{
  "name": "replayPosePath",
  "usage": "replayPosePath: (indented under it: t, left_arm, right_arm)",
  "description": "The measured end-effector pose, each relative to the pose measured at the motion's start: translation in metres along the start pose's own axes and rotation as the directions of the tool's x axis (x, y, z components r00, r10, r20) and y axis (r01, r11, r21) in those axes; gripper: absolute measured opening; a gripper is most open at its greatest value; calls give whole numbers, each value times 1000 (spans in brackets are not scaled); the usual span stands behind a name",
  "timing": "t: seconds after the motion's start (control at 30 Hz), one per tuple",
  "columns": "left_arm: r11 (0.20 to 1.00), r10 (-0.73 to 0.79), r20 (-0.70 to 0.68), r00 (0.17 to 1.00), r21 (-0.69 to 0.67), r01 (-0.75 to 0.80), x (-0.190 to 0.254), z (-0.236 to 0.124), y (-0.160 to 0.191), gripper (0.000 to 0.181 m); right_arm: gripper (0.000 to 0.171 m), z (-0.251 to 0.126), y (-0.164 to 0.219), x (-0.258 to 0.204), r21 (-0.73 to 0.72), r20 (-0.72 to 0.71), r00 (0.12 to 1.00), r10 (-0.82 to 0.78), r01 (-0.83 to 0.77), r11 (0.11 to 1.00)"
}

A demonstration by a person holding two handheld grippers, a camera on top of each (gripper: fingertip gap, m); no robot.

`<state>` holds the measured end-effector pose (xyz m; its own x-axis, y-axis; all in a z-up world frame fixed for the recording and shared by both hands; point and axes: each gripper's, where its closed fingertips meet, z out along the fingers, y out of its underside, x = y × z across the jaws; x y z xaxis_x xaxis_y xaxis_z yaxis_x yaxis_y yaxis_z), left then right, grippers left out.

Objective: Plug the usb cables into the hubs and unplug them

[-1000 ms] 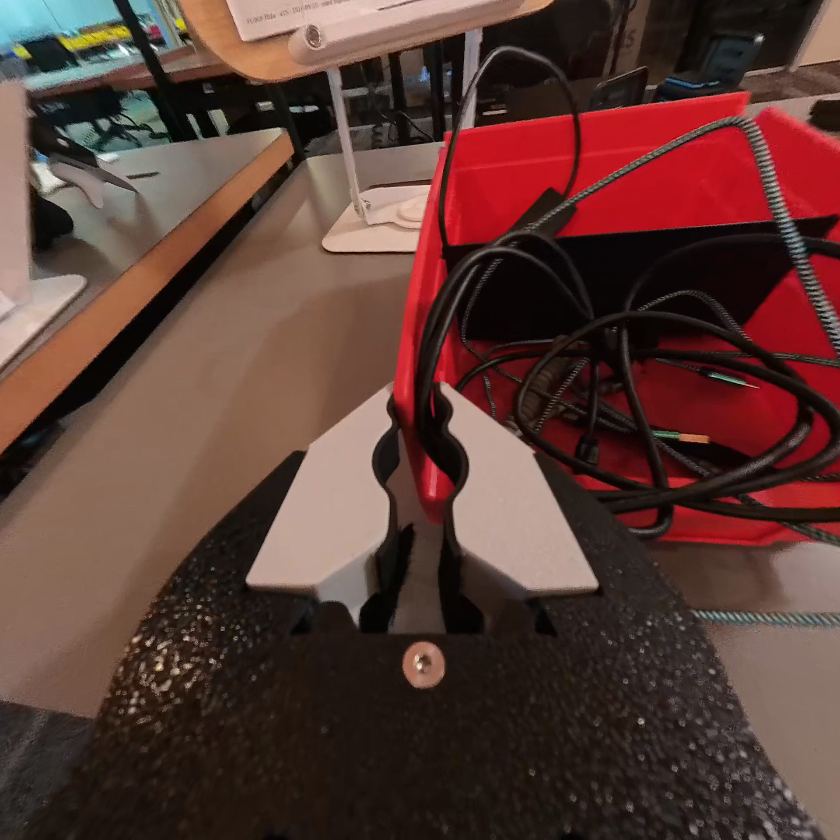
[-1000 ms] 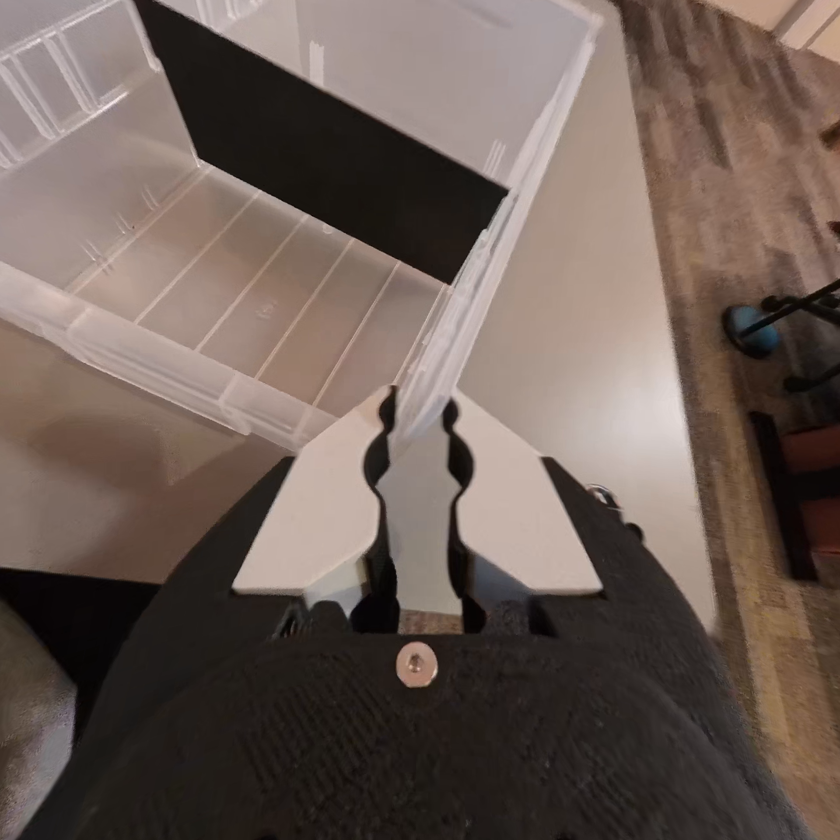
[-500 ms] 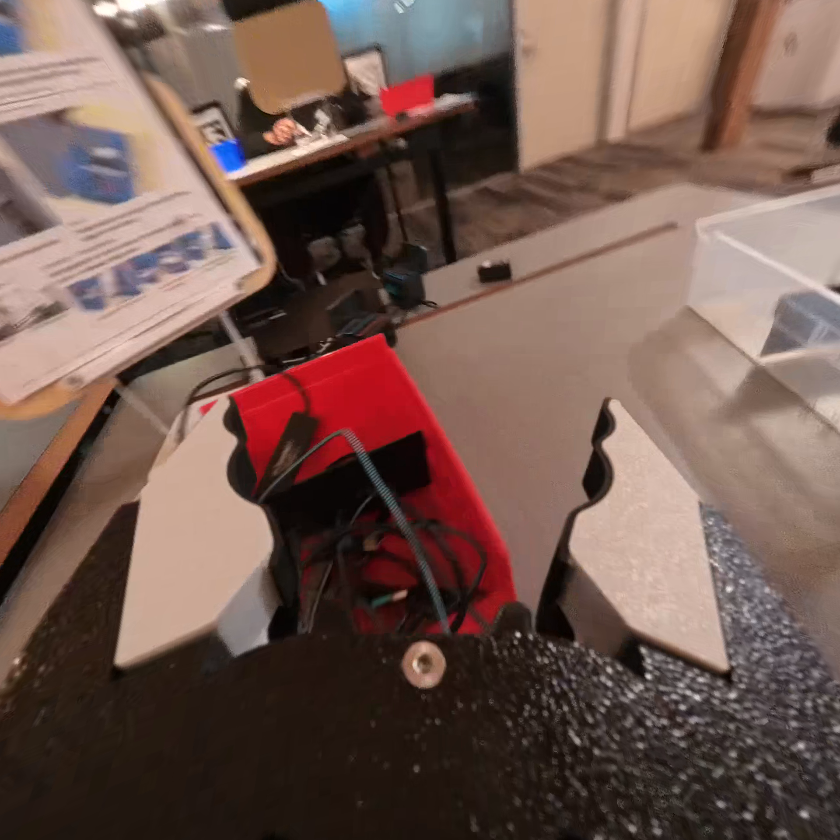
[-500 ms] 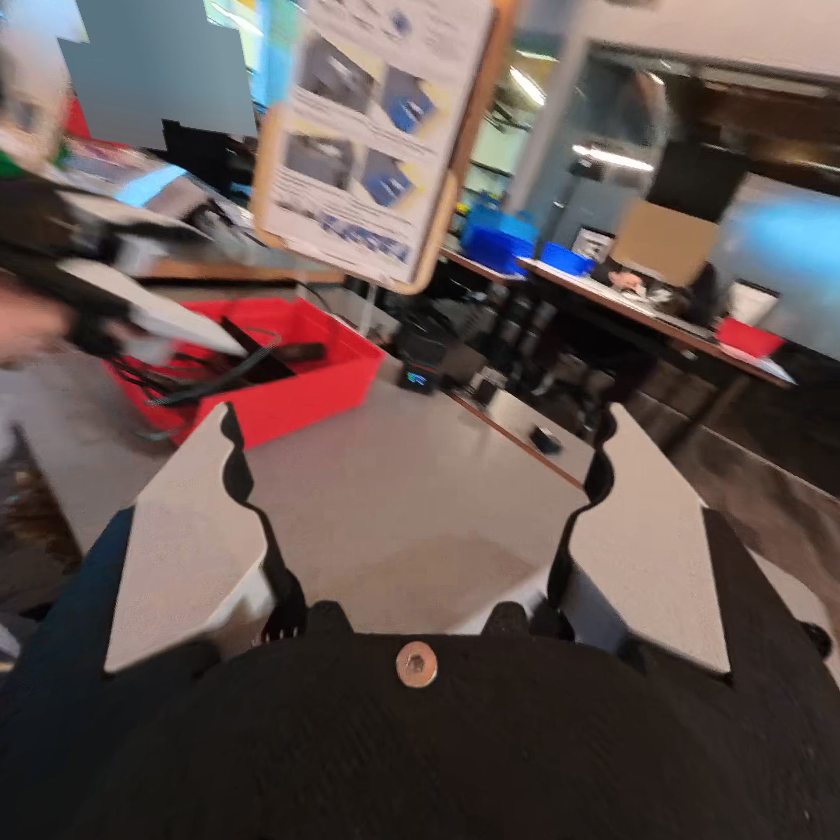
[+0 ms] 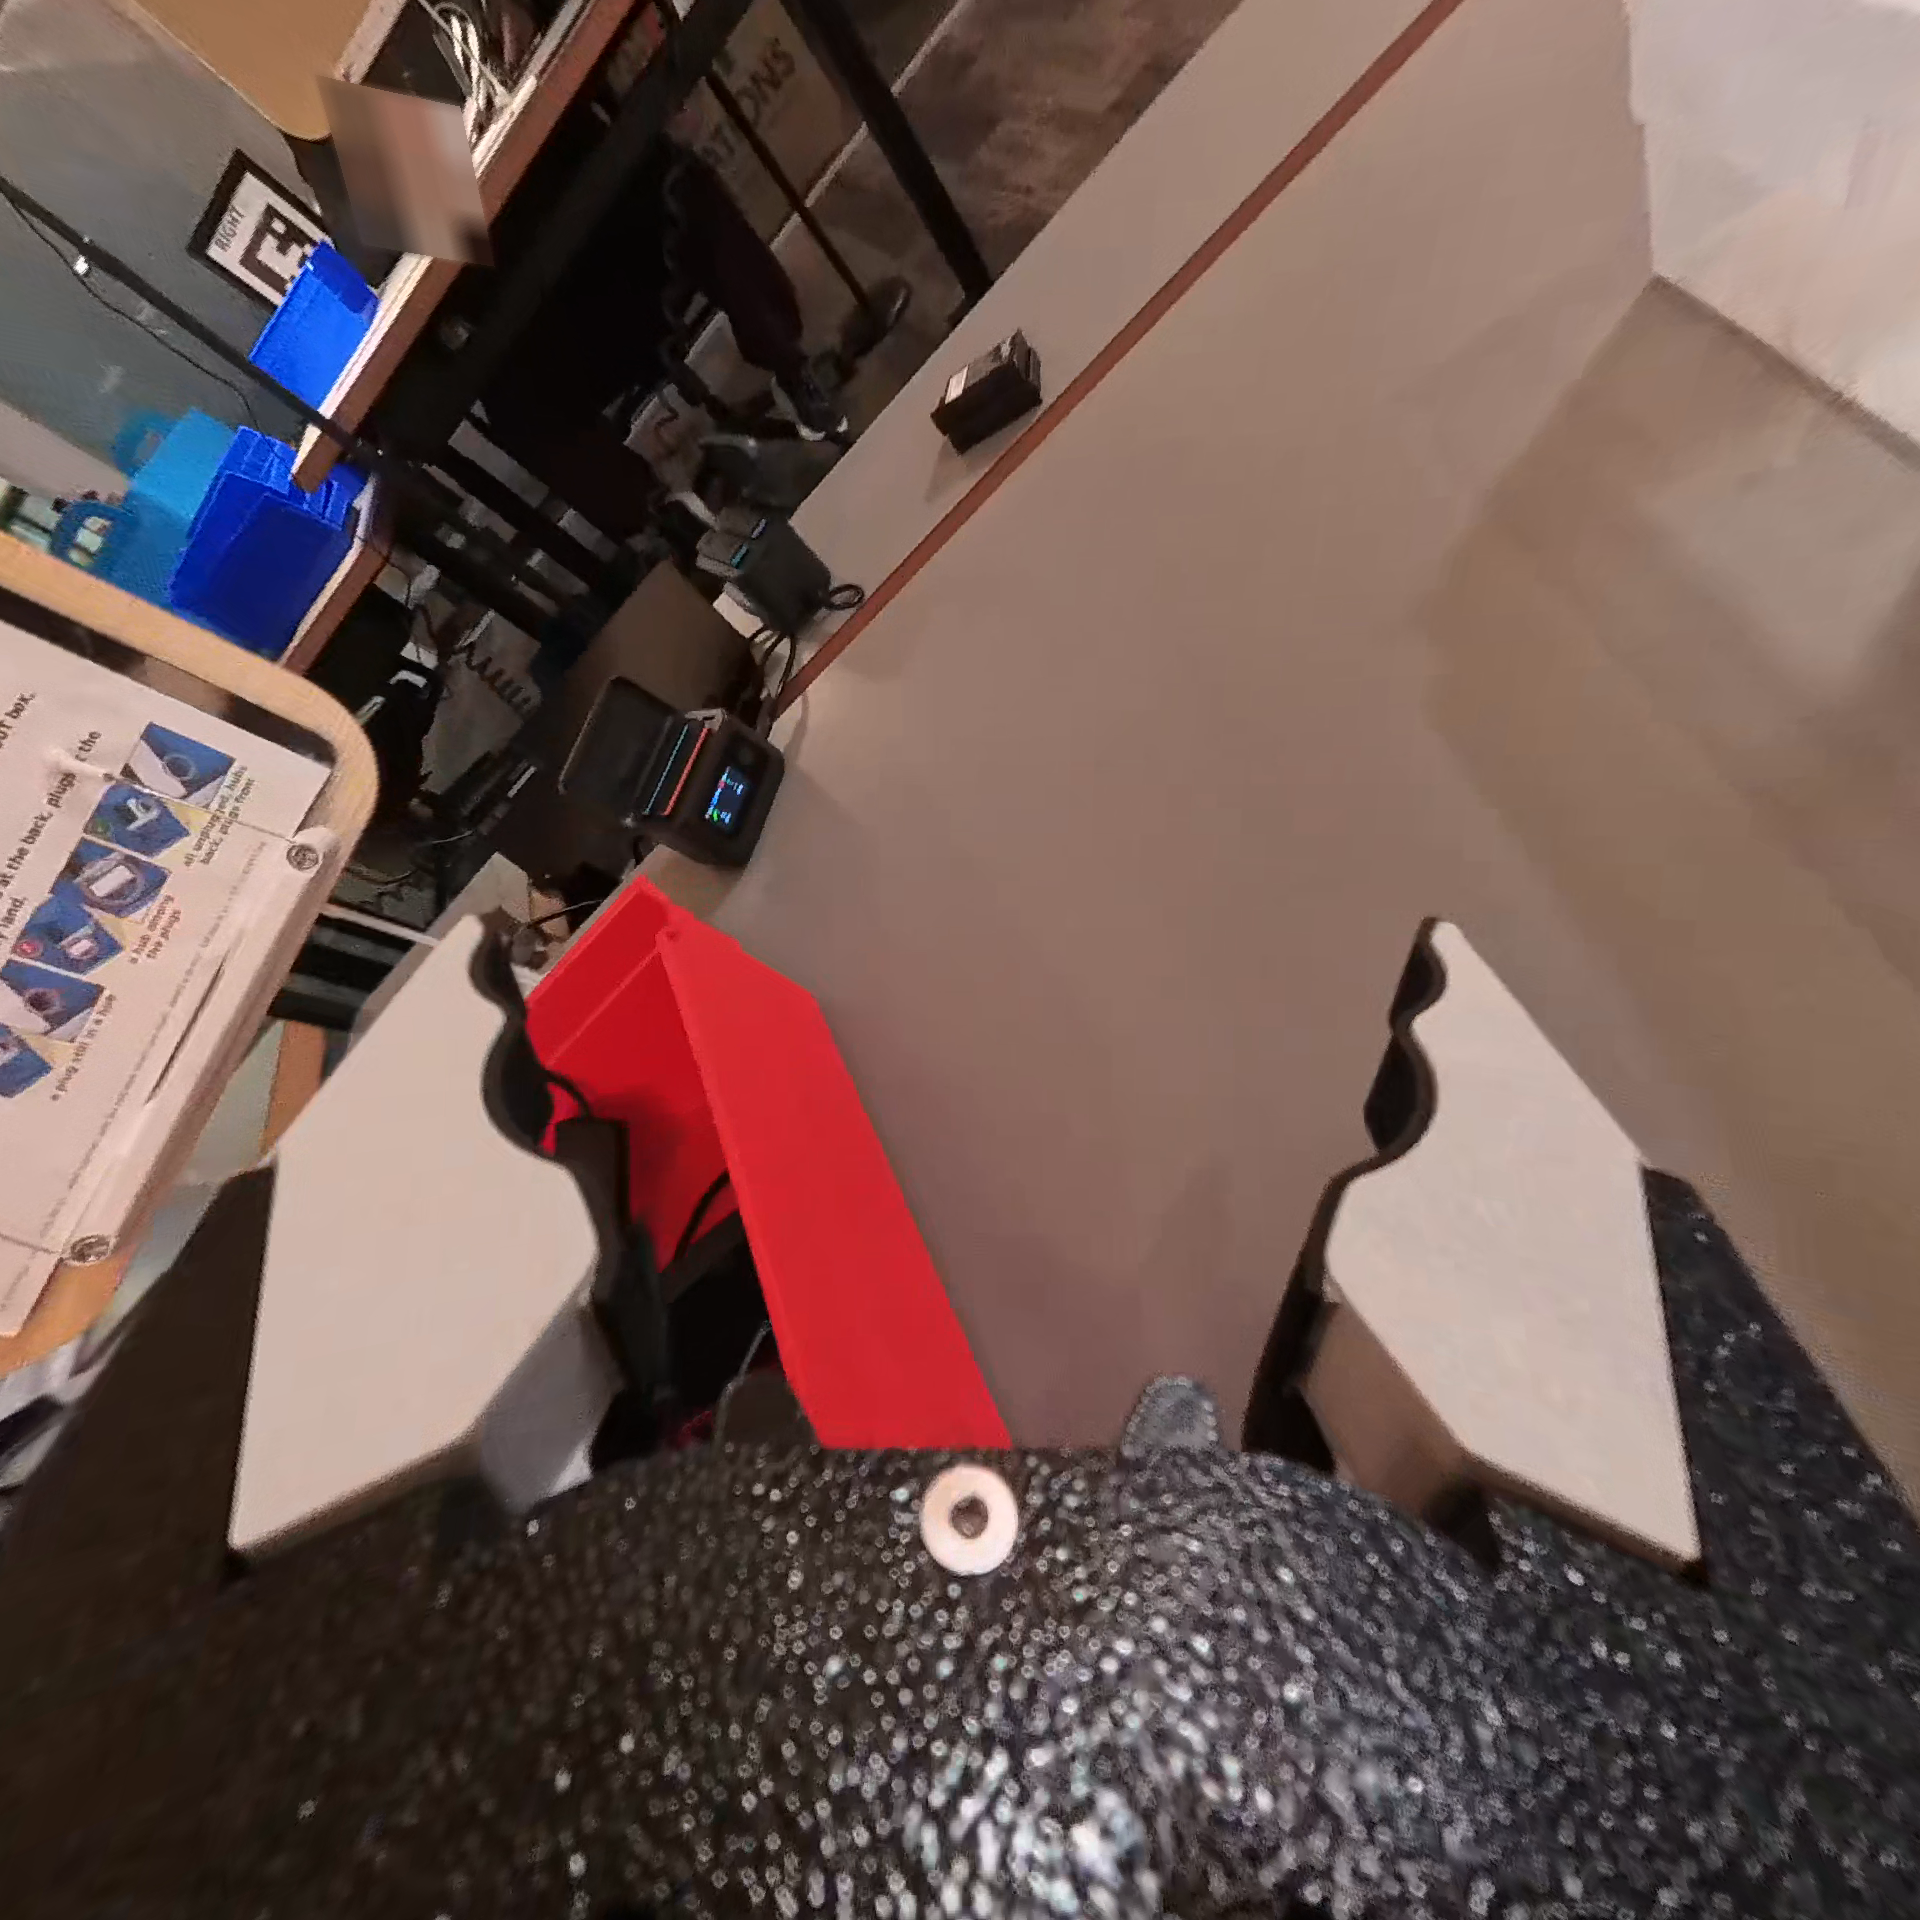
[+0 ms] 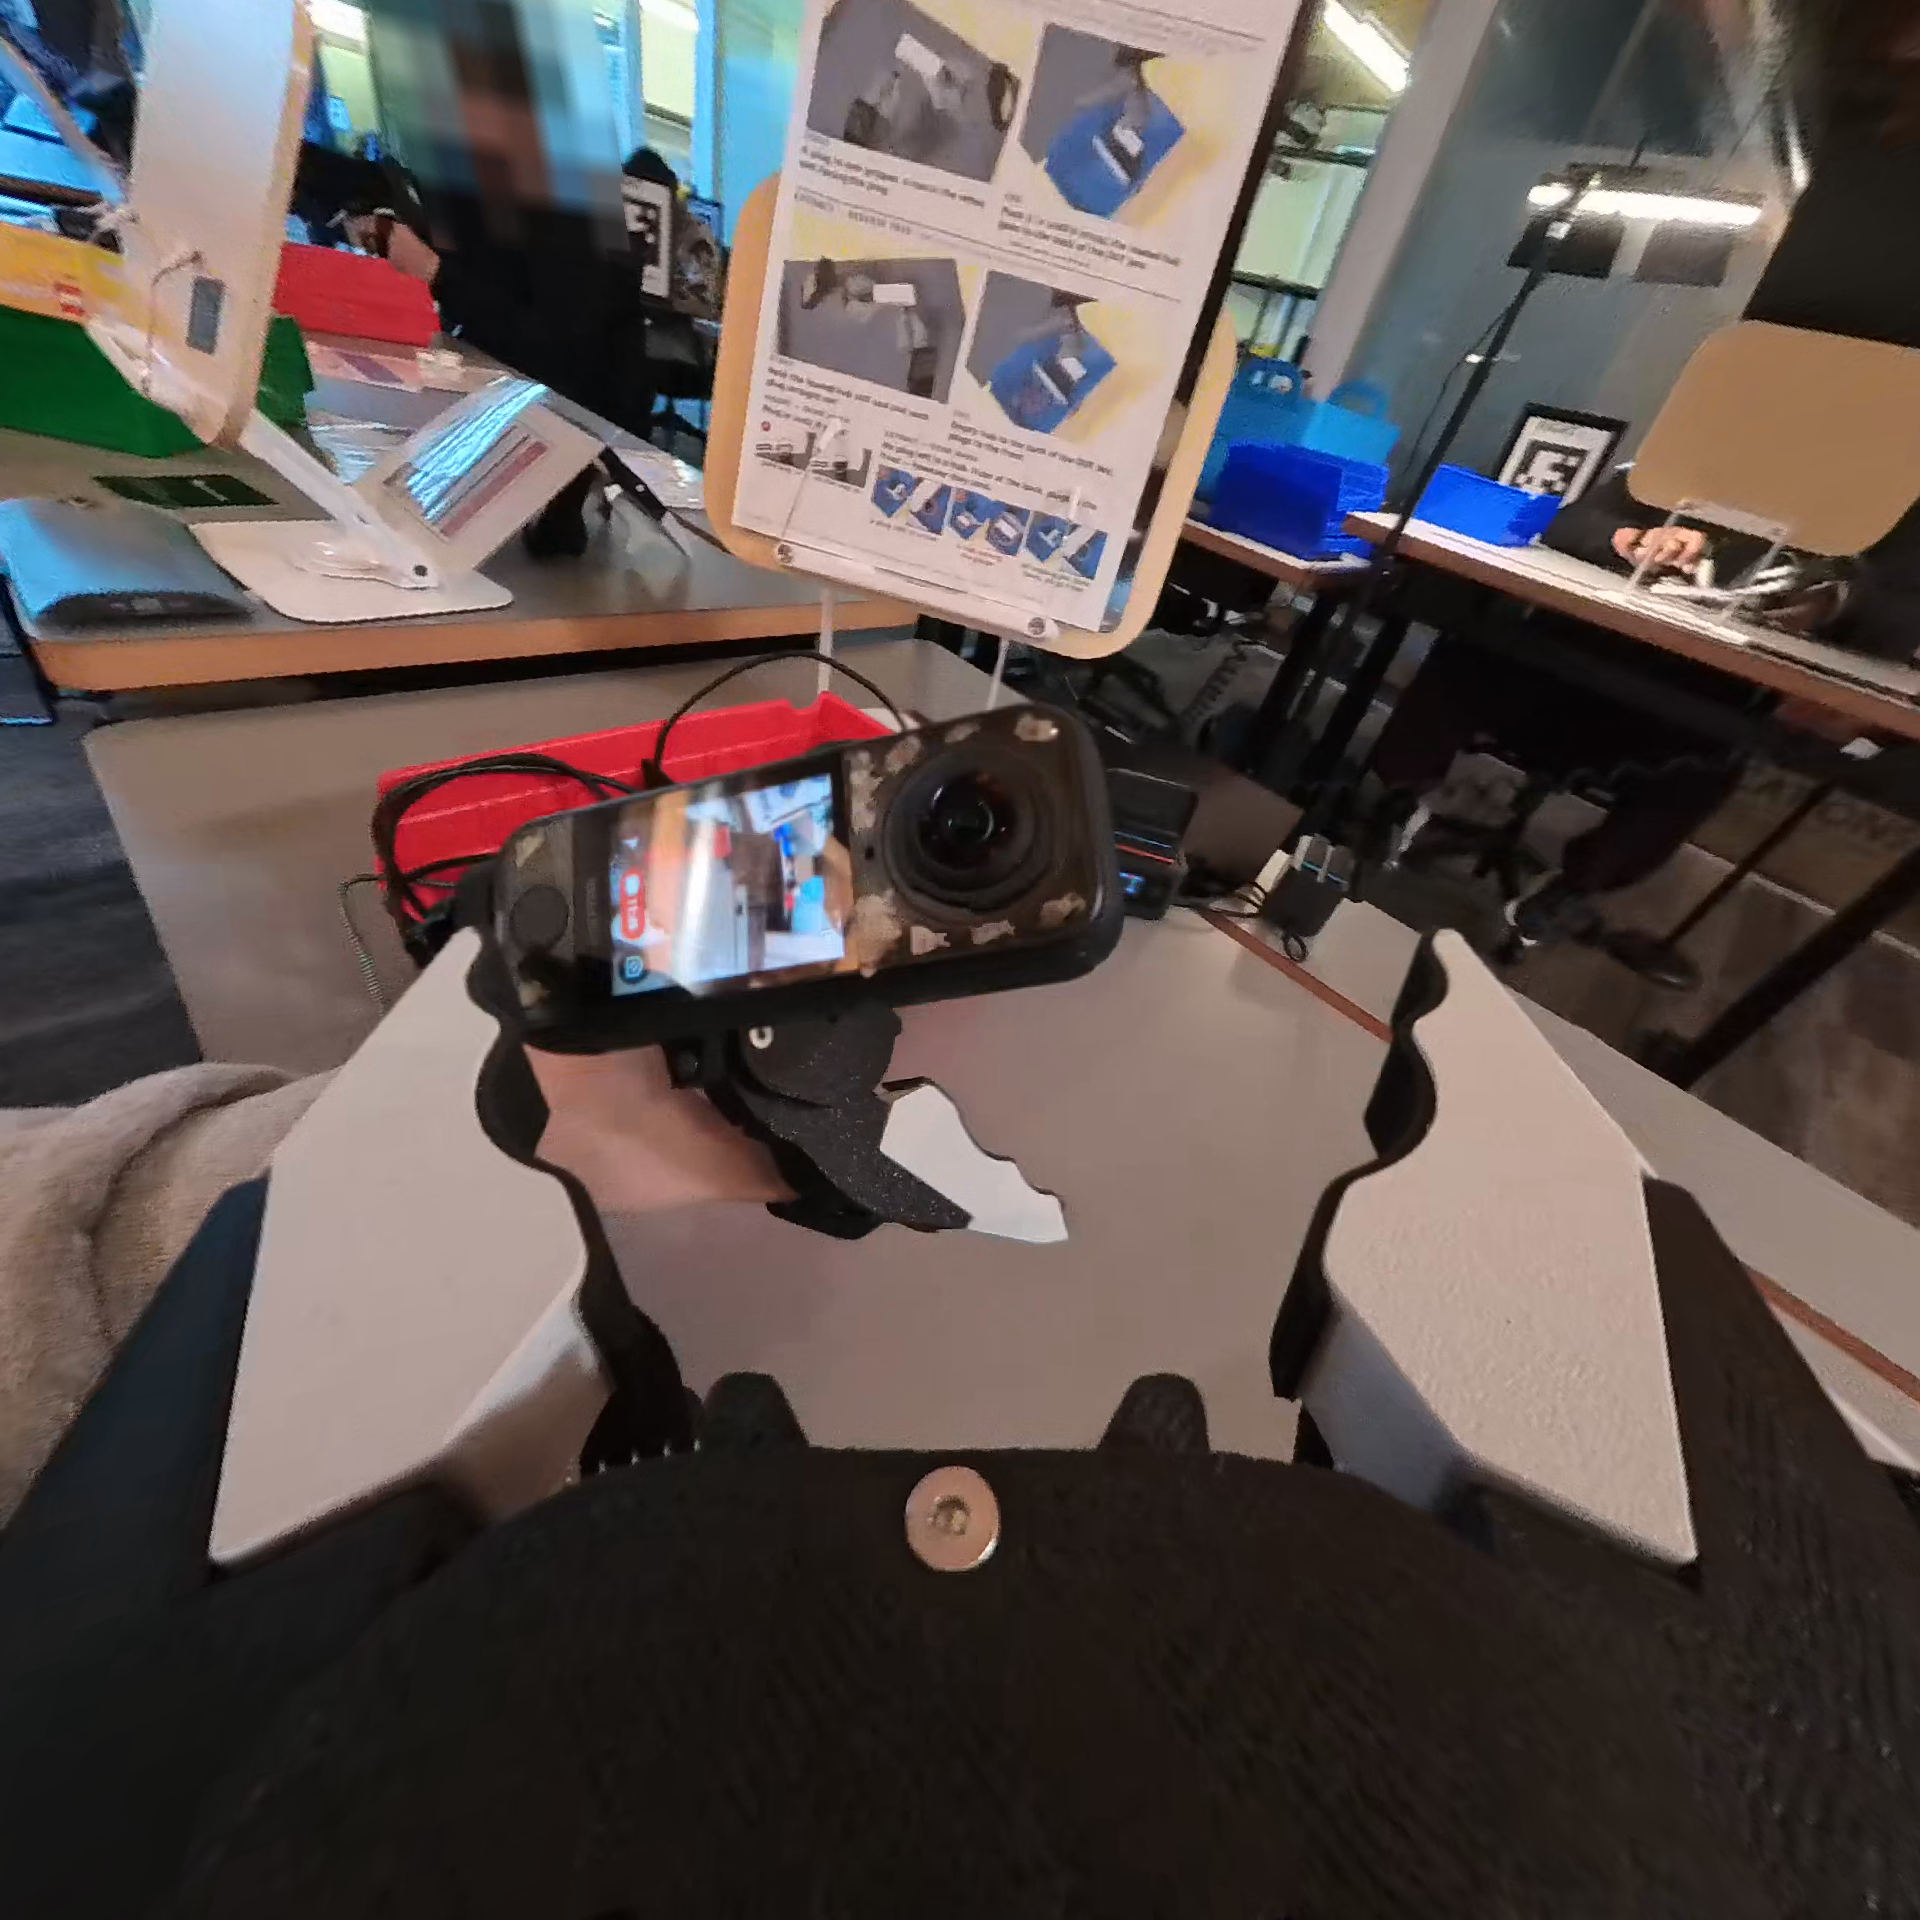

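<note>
My left gripper [image 5: 961, 935] is open and empty, held over the grey table [image 5: 1195, 727]. The red bin [image 5: 790, 1195] lies below it at lower left, with black usb cables [image 5: 634, 1278] inside, partly hidden by my left finger. My right gripper [image 6: 954, 945] is open and empty. In the right wrist view the left gripper's camera [image 6: 810, 894] faces me, held by a hand [image 6: 644, 1132], with the red bin [image 6: 582, 790] and its black cables [image 6: 488, 774] behind it. No hub shows clearly.
An instruction board on a stand [image 6: 987, 312] rises behind the red bin and also shows in the left wrist view [image 5: 156, 935]. A small black device with a lit screen [image 5: 717, 800] sits at the table's far edge. A black block [image 5: 987, 390] lies on the adjoining table. Other desks stand beyond. The tips of one gripper are about 15 centimeters away from the tips of the other.
Both grippers were shut, the left on the red bin's wall, the right on a clear bin's rim. Both have let go, opened wide, lifted and swung away; the right now faces the left.
</note>
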<state>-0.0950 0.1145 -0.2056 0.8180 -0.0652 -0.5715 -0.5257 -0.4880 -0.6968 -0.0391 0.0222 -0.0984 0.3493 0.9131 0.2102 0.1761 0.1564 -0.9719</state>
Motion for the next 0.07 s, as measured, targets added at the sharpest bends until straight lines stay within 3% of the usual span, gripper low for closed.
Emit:
replayPosePath:
  t: [0.07]
  left_arm:
    - [1000, 24, 3, 1000, -12, -24, 4, 4, 2, 158]
  right_arm:
    - [159, -2, 3, 6, -1, -16, 1000, 16, -16, 1000]
